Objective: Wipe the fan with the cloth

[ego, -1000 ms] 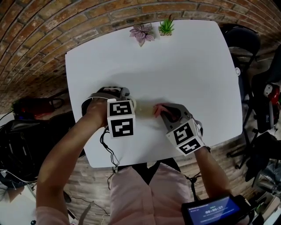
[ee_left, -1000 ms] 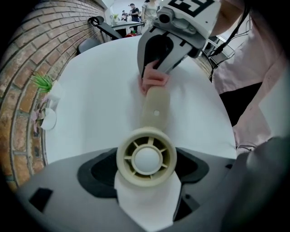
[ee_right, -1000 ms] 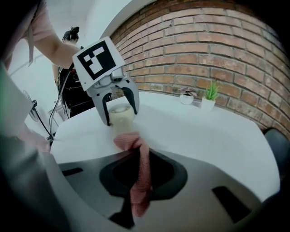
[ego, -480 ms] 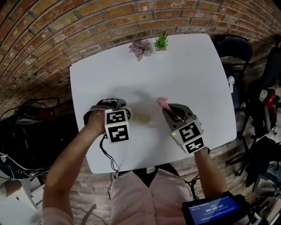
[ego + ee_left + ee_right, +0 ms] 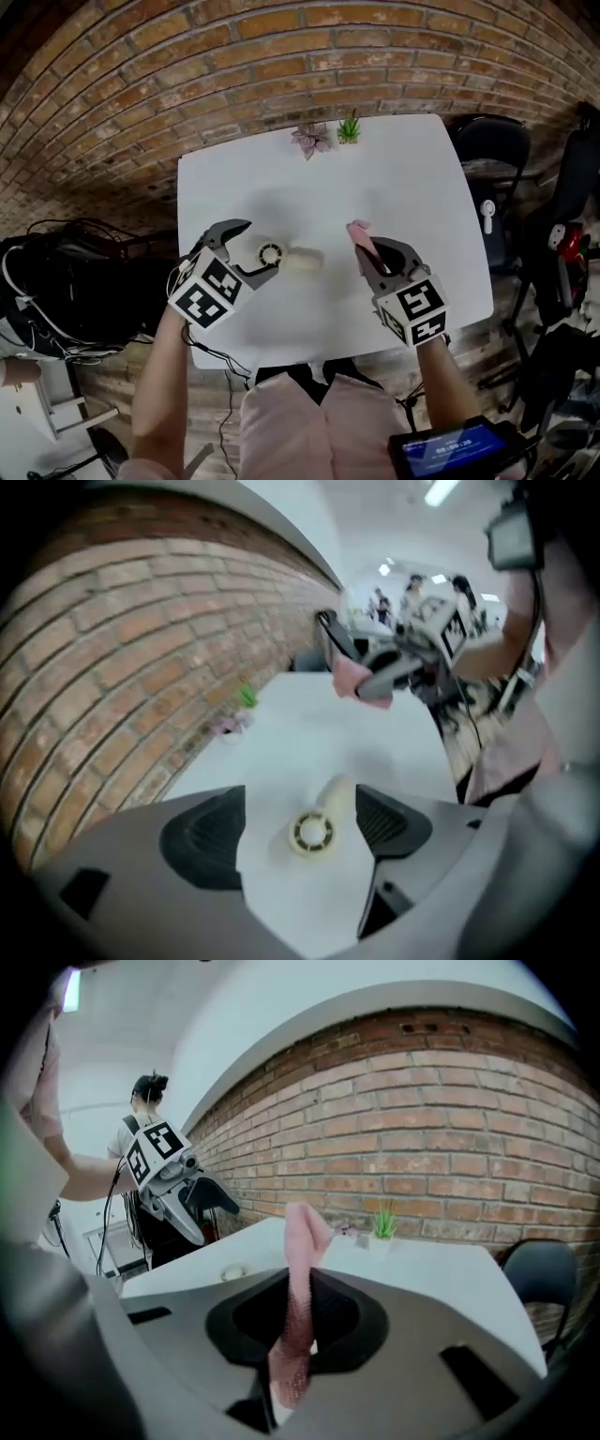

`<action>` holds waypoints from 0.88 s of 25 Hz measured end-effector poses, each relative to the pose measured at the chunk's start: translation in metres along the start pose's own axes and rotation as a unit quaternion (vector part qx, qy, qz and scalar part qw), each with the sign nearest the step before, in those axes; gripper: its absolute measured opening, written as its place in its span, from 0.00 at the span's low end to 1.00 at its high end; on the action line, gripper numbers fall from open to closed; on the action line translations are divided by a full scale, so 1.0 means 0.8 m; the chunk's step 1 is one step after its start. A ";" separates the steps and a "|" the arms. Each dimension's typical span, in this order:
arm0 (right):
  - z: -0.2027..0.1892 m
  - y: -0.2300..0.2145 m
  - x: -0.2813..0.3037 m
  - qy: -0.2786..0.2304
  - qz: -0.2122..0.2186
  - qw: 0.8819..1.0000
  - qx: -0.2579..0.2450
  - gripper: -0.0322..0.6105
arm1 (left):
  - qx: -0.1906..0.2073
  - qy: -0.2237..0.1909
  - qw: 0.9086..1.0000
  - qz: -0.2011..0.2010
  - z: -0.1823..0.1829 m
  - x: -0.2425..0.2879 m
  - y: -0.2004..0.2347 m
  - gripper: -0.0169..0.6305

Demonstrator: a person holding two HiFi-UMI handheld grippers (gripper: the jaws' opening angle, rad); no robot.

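Note:
A small cream hand fan (image 5: pixel 273 255) lies flat on the white table (image 5: pixel 403 178), its handle (image 5: pixel 302 260) pointing right. My left gripper (image 5: pixel 261 244) hangs open above it, touching nothing; in the left gripper view the fan (image 5: pixel 312 832) shows on the table between the spread pads (image 5: pixel 202 837). My right gripper (image 5: pixel 373 248), right of the fan and off the table, is shut on a pink cloth (image 5: pixel 358 232). The cloth (image 5: pixel 298 1297) stands up, pinched between the jaws, which have just eased slightly. The fan (image 5: pixel 232 1272) lies far left in the right gripper view.
Two small potted plants, one purple (image 5: pixel 310 139) and one green (image 5: pixel 350 127), stand at the table's far edge by a brick wall. A black chair (image 5: pixel 489 141) is at the right, cables (image 5: pixel 66 281) lie on the floor at the left.
Both grippers have risen off the table. The left one, down on the fan before, has rolled and now stands open above it. The right one lifted the pink cloth.

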State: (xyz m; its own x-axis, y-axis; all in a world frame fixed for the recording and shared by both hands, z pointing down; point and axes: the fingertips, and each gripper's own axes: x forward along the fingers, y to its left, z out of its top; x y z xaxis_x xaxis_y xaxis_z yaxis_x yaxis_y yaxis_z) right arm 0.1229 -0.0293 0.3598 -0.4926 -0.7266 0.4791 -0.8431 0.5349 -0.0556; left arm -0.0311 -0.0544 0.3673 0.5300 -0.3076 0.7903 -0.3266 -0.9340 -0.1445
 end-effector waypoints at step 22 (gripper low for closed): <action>0.224 0.099 -0.107 -0.213 -0.021 0.974 -0.077 0.11 | -0.178 -0.420 0.793 0.403 0.162 -0.300 -0.006 0.04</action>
State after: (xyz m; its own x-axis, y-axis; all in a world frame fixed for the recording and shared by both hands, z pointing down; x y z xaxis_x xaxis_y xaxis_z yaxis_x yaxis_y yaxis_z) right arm 0.0594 -0.0021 0.1577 -0.5306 -0.8448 0.0697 -0.8384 0.5351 0.1034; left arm -0.0549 0.0004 0.1013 0.3235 -0.9306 -0.1711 -0.9451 -0.3091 -0.1057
